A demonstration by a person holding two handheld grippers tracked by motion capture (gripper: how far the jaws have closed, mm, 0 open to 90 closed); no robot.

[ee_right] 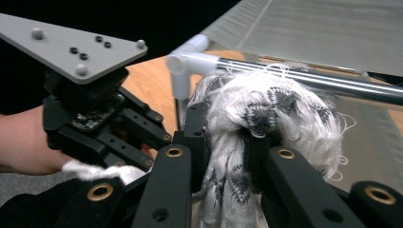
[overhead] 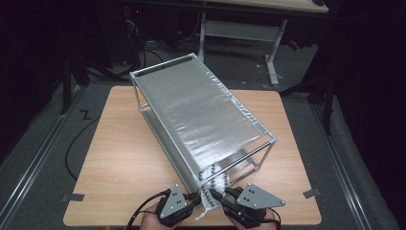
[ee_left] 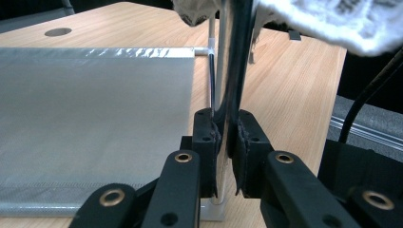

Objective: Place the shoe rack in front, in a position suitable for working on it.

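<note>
Left gripper [ee_left: 227, 137] clamps the rack's corner post [ee_left: 223, 71] (clear close up); right gripper [ee_right: 227, 142] pinches the striped cloth [ee_right: 266, 109] hung on rack [overhead: 201, 110], seen from above.

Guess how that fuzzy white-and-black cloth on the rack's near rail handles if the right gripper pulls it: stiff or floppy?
Probably floppy: the cloth drapes over the rail and hangs limp below it. Likely light, since it bunches softly where the right gripper pinches it. Its loose threads may snag on the rack, whose corner post the left gripper clamps.
</note>
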